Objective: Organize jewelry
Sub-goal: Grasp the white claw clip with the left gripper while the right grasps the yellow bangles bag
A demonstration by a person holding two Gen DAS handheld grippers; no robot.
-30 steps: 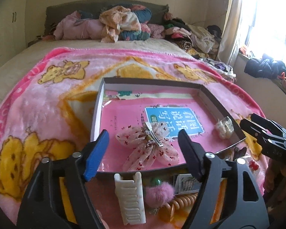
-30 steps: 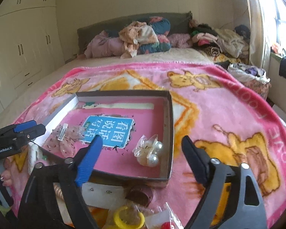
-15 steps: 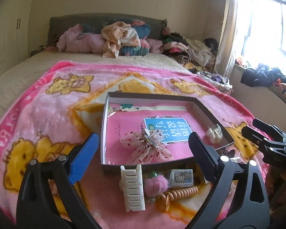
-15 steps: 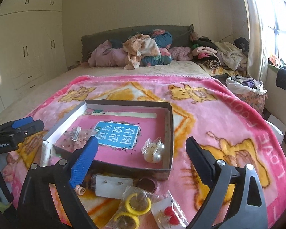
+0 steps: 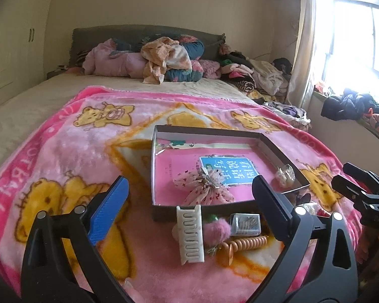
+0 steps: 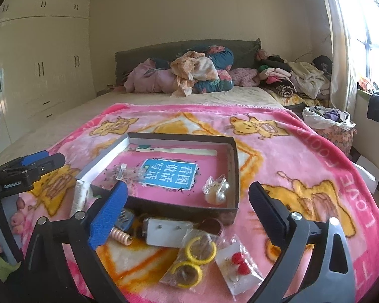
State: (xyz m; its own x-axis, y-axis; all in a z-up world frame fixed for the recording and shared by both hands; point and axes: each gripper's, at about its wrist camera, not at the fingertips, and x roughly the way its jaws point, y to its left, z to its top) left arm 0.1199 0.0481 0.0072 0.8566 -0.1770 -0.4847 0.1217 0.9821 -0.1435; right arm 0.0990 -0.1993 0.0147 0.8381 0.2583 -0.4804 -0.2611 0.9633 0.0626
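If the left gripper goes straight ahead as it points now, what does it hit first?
Probably the white comb lying before the box, between the open left gripper's fingers; depth is uncertain.

We count 1 shallow box [image 6: 233, 156] with 1 pink book [image 6: 169, 171] lying in it, plus 1 lace bow clip [image 5: 204, 185] and 1 pearl clip [image 6: 216, 189]. In front of the box we see 1 white comb clip [image 5: 189, 234], 1 pink pompom [image 5: 216, 231], 1 coiled orange hair tie [image 5: 247, 243], 2 yellow rings [image 6: 200, 250], 2 red earrings [image 6: 238, 262] and 1 white earring card [image 6: 169, 231]. We make out 2 grippers, left [image 5: 189, 202] and right [image 6: 187, 202].
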